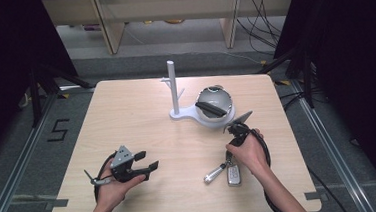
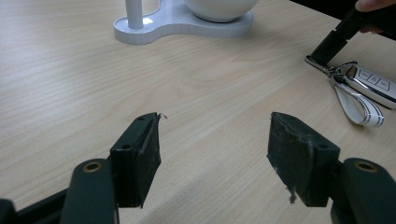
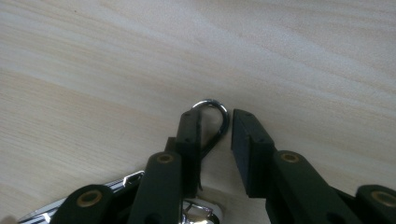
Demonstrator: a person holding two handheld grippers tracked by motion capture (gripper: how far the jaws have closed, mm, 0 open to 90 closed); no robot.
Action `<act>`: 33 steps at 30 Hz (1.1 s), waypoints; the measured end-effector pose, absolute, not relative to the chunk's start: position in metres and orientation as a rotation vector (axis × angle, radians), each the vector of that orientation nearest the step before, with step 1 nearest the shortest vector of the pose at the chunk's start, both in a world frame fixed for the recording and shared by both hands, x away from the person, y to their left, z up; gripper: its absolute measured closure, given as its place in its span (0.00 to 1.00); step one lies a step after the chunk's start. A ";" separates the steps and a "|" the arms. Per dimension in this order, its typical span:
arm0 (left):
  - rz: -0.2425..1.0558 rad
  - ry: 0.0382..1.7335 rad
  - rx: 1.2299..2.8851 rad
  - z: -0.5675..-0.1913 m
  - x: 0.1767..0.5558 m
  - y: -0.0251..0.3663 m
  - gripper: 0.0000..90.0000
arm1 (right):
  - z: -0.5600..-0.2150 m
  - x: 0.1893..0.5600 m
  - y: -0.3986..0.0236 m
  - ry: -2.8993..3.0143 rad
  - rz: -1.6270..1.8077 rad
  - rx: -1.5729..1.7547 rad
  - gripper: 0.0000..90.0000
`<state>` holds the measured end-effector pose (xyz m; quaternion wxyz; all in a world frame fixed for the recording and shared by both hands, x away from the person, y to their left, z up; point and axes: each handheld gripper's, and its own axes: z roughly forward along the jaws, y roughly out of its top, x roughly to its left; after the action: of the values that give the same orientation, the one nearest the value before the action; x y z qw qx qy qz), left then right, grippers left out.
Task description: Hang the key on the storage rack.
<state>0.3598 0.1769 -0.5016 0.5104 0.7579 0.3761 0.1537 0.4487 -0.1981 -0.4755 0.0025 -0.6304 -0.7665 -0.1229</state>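
Figure: key bunch at the near right of the light wooden surface point(image 1: 141, 114). I hold the right gripper point(image 3: 215, 135) nose-down over a bunch made of a silver car key fob point(image 1: 233, 174), a small silver cylindrical torch point(image 1: 213, 174) and a white strap loop point(image 2: 362, 105), all joined at a chromed metal ring point(image 3: 215, 114). In the right gripper view the ring lies between the fingers: it touches the left finger point(image 3: 189, 135), while the right one point(image 3: 250, 149) stands just apart, so the fingers are narrow but not pressing on it. The bunch's long axis runs from the ring back toward the near edge, under my right hand point(image 1: 249, 152); the fingers must close across the ring. The left gripper point(image 1: 142, 164) rests toward the near left corner, its fingers wide with nothing between them, well apart from the keys, so the right hand is the nearer. Toward the far edge stands a white key stand with an upright peg post point(image 1: 172, 87) and a grey dish point(image 1: 215, 103).
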 end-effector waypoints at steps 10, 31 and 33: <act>0.369 0.907 1.828 -0.503 0.359 0.177 0.37 | -0.475 0.446 -0.194 -2.543 -0.368 -1.841 0.95; 0.370 0.906 1.826 -0.503 0.360 0.178 0.37 | -0.473 0.461 -0.178 -2.597 -0.081 -1.759 0.94; 0.369 0.905 1.826 -0.503 0.359 0.178 0.37 | -0.472 0.461 -0.177 -2.587 -0.075 -1.762 0.95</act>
<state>0.3595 0.1775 -0.5029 0.5102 0.7583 0.3759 0.1531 0.4609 -0.1770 -0.4724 0.0054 -0.5627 -0.8263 -0.0238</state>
